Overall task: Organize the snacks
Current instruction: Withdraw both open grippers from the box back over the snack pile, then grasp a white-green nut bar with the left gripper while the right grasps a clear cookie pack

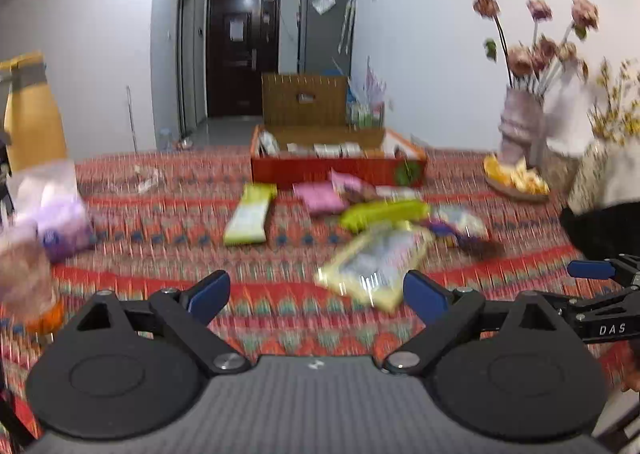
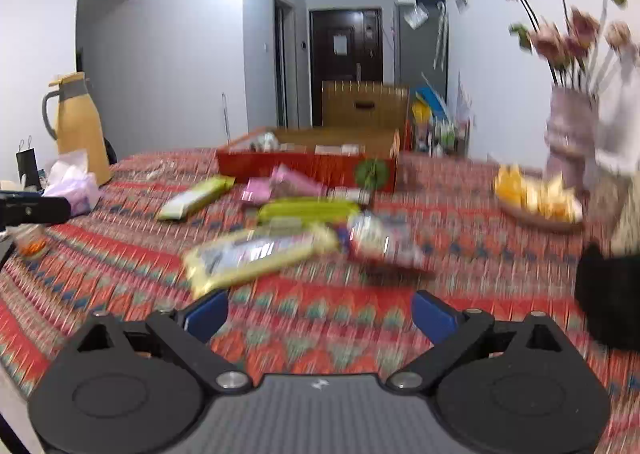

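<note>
Several snack packets lie loose on the red patterned tablecloth (image 1: 160,250) in front of an orange box (image 1: 336,171) that holds more packets. Nearest is a clear packet with yellow edges (image 1: 376,264) (image 2: 256,254). Behind it lie a long green packet (image 1: 384,212) (image 2: 308,210), a pale green packet (image 1: 250,220) (image 2: 196,198), a pink packet (image 1: 320,196) (image 2: 280,184) and a purple-white packet (image 1: 460,224) (image 2: 384,240). My left gripper (image 1: 316,296) is open above the cloth, short of the clear packet. My right gripper (image 2: 320,314) is open too, with nothing between its fingers.
A yellow thermos jug (image 2: 80,126) and a tissue bag (image 1: 52,206) stand at the left. A plate of fruit (image 2: 536,200) and a vase of dried flowers (image 1: 520,126) sit at the right, beside a person's sleeve (image 1: 604,182). A blurred jar (image 1: 24,274) is near left.
</note>
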`<state>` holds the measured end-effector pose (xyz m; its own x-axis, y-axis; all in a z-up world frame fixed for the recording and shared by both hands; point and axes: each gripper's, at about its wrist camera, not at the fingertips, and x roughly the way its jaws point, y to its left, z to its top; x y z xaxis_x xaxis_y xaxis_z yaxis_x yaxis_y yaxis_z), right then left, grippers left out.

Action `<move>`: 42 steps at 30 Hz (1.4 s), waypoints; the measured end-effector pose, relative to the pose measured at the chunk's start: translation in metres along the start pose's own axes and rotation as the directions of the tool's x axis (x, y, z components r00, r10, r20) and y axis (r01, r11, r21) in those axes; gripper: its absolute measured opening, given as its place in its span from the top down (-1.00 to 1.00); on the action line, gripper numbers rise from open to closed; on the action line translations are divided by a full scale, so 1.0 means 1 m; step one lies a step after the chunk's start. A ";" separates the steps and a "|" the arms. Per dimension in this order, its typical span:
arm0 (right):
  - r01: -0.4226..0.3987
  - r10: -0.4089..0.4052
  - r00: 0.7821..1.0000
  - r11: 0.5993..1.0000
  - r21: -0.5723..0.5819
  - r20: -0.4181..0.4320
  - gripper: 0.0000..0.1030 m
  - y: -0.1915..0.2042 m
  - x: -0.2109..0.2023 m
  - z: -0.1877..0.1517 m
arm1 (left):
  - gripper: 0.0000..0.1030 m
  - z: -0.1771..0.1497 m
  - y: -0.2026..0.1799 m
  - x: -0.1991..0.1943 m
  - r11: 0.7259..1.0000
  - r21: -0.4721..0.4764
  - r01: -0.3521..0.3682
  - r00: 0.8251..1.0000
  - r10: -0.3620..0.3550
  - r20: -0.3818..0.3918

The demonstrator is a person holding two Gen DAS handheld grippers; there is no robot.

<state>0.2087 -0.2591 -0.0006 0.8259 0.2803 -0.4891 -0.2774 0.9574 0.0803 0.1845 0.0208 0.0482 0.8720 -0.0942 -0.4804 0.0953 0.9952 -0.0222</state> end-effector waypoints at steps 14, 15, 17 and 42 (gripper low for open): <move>-0.014 0.010 0.996 0.999 -0.046 -0.093 -0.91 0.031 -0.023 -0.055 | -0.85 -0.053 0.000 -0.021 0.999 -0.041 -0.015 0.995 0.011 -0.101; -0.012 0.008 0.996 0.999 -0.042 -0.091 -0.91 0.031 -0.024 -0.055 | -0.85 -0.052 0.000 -0.020 0.999 -0.041 -0.017 0.995 0.013 -0.101; -0.009 0.006 0.996 0.999 -0.032 -0.086 -0.91 0.028 -0.024 -0.054 | -0.85 -0.050 0.000 -0.017 0.999 -0.040 -0.014 0.995 0.010 -0.102; -0.022 0.021 0.999 0.999 -0.026 -0.042 -0.90 -0.041 0.110 0.072 | -0.78 0.048 0.044 0.145 0.997 0.041 -0.066 0.995 0.069 -0.072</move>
<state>0.3466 -0.2629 0.0052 0.7983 0.2974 -0.5236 -0.3083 0.9488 0.0689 0.3383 0.0494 0.0198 0.8394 -0.0234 -0.5430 0.0570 0.9973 0.0452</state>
